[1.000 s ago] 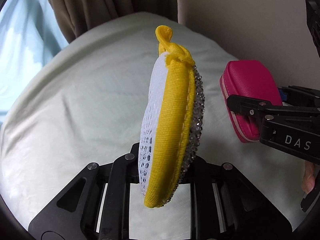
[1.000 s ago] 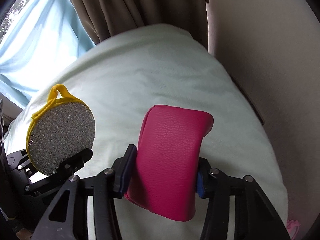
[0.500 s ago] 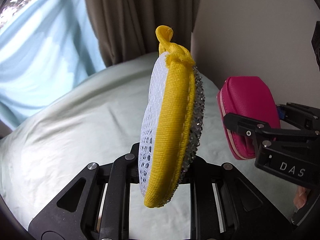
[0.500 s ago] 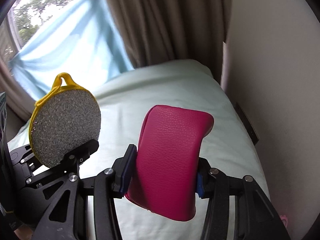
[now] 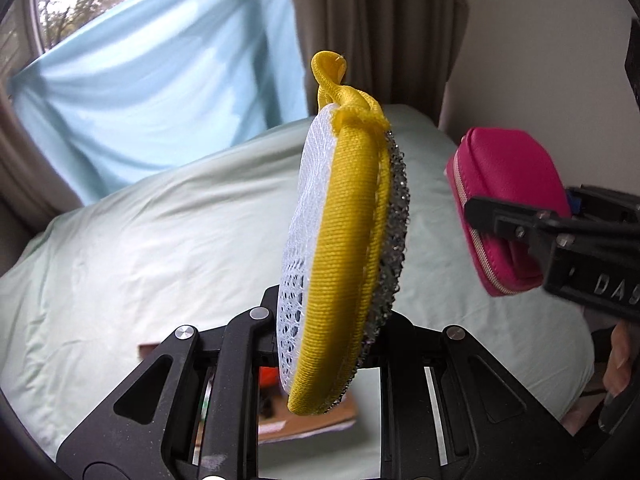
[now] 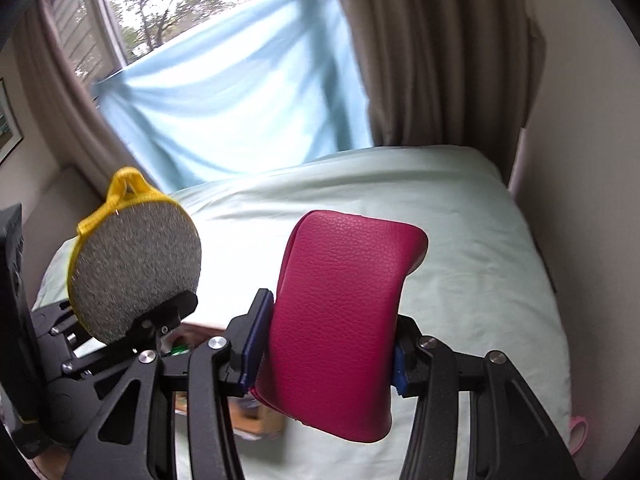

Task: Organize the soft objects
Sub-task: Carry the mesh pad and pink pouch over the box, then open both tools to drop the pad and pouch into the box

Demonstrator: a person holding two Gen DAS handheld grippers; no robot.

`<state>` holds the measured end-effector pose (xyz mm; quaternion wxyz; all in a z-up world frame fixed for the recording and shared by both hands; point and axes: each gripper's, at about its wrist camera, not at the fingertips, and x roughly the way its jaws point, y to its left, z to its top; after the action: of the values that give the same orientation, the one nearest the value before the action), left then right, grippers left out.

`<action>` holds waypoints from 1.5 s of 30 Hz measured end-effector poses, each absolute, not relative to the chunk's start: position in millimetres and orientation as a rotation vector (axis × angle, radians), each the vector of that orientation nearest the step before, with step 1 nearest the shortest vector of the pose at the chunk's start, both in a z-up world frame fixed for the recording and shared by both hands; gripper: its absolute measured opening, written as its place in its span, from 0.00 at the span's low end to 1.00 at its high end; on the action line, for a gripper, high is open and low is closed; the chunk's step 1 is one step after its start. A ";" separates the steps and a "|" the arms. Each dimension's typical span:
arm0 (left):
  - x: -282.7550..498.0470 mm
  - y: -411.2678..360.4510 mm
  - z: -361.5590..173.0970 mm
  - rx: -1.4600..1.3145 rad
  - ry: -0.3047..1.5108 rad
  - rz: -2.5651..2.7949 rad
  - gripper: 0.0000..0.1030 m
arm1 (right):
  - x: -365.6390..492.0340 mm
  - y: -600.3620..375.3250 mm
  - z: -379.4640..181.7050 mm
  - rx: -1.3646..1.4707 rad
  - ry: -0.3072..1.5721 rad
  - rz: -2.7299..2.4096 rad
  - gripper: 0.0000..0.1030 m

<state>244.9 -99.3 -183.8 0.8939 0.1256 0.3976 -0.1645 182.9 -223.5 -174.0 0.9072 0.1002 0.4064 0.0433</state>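
Note:
My left gripper (image 5: pixel 328 332) is shut on a round yellow-edged scrub pad (image 5: pixel 340 248) with a white mesh side, a silver side and a yellow loop on top. It is held upright, edge-on, above the bed. The pad also shows at the left of the right wrist view (image 6: pixel 134 268), silver face toward me. My right gripper (image 6: pixel 328 348) is shut on a pink leather zip pouch (image 6: pixel 344 320), held upright. The pouch shows at the right of the left wrist view (image 5: pixel 508 204).
A pale green bedsheet (image 5: pixel 140 240) covers the bed below. A cardboard box (image 5: pixel 308 420) with items inside lies under the grippers at the bed's near side. A blue cloth (image 6: pixel 240 112) and brown curtains (image 6: pixel 432 52) hang behind. A wall (image 6: pixel 580 140) stands at right.
Both grippers have lifted and pulled back with their objects. The window and blue cloth have come into view, and the cardboard box now shows beneath the grippers.

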 end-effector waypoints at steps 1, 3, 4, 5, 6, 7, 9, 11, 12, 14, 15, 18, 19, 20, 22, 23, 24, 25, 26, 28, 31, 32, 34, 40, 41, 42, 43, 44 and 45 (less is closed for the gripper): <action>240.9 -86.9 -184.1 0.264 0.831 -0.330 0.14 | 181.4 -211.9 -174.3 0.211 0.844 0.100 0.45; 232.6 -62.6 -185.7 0.264 0.847 -0.311 0.14 | 181.9 -191.8 -177.1 0.209 0.858 0.114 0.45; 229.0 -47.4 -187.4 0.264 0.855 -0.297 0.14 | 180.6 -179.9 -177.7 0.208 0.866 0.122 0.45; 225.4 -35.3 -188.6 0.261 0.863 -0.289 0.14 | 181.3 -170.5 -179.1 0.207 0.871 0.128 0.45; 224.1 -25.1 -190.0 0.258 0.869 -0.281 0.14 | 183.7 -161.6 -182.4 0.204 0.879 0.138 0.45; 222.2 -12.4 -191.9 0.256 0.877 -0.270 0.14 | 183.3 -150.7 -184.5 0.201 0.888 0.146 0.45; 222.7 11.6 -196.0 0.255 0.894 -0.252 0.14 | 181.2 -133.3 -190.2 0.201 0.904 0.154 0.45; 217.8 30.5 -206.0 0.269 0.905 -0.238 0.14 | 180.4 -113.7 -198.4 0.201 0.928 0.156 0.45; 218.1 39.7 -209.2 0.277 0.911 -0.234 0.14 | 178.8 -106.0 -201.3 0.203 0.939 0.156 0.45; 222.1 56.7 -213.6 0.293 0.921 -0.228 0.14 | 178.8 -92.3 -210.3 0.209 0.959 0.153 0.45; 223.3 66.3 -218.5 0.301 0.928 -0.227 0.14 | 178.7 -84.5 -216.1 0.208 0.970 0.146 0.45; 224.9 94.0 -236.1 0.313 0.960 -0.229 0.14 | 178.6 -67.9 -235.3 0.223 1.001 0.127 0.45; 224.7 98.6 -243.4 0.319 0.969 -0.230 0.14 | 179.6 -63.1 -241.9 0.226 1.014 0.118 0.45; 223.6 104.1 -251.3 0.332 0.981 -0.230 0.14 | 181.2 -58.4 -248.9 0.230 1.028 0.110 0.45; 222.5 115.4 -271.3 0.358 1.011 -0.235 0.14 | 184.4 -49.7 -264.6 0.242 1.054 0.093 0.45; 224.0 117.9 -281.5 0.365 1.026 -0.241 0.14 | 184.3 -46.5 -270.4 0.246 1.065 0.085 0.45; 227.4 119.8 -292.2 0.373 1.042 -0.248 0.14 | 187.1 -44.1 -278.8 0.252 1.079 0.078 0.45; 226.5 122.8 -306.2 0.381 1.055 -0.254 0.14 | 190.9 -42.2 -287.9 0.256 1.092 0.072 0.45; 230.6 122.9 -317.4 0.394 1.071 -0.261 0.14 | 191.6 -41.6 -294.4 0.258 1.102 0.069 0.45; 235.8 120.8 -335.8 0.408 1.091 -0.276 0.14 | 199.4 -38.2 -310.0 0.262 1.123 0.064 0.45; 257.0 118.5 -362.2 0.424 1.115 -0.290 0.14 | 209.8 -34.3 -330.6 0.265 1.151 0.062 0.45; 262.0 118.8 -369.9 0.437 1.119 -0.284 0.14 | 213.3 -32.3 -336.2 0.266 1.160 0.060 0.45; 272.4 120.7 -383.9 0.440 1.150 -0.269 0.14 | 221.9 -30.1 -348.8 0.271 1.182 0.060 0.45; 278.0 118.3 -409.0 0.451 1.175 -0.269 0.18 | 243.8 -23.7 -370.5 0.282 1.244 0.104 0.45; 279.3 114.2 -408.7 0.472 1.168 -0.267 0.24 | 247.3 -23.8 -374.0 0.293 1.257 0.114 0.45; 280.1 110.8 -408.5 0.496 1.162 -0.269 0.54 | 249.6 -24.0 -377.4 0.307 1.267 0.119 0.46; 277.5 107.4 -408.5 0.511 1.161 -0.276 0.99 | 252.7 -25.6 -381.0 0.327 1.282 0.121 0.49; 275.9 105.3 -408.7 0.509 1.167 -0.295 0.98 | 254.8 -28.1 -381.9 0.345 1.280 0.117 0.55; 274.3 105.3 -408.2 0.497 1.172 -0.305 1.00 | 256.1 -31.0 -381.1 0.359 1.266 0.117 0.62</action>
<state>274.3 105.3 -408.2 0.7934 0.2312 0.5450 -0.1416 256.1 -31.0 -381.1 0.7897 0.1669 0.5878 0.0543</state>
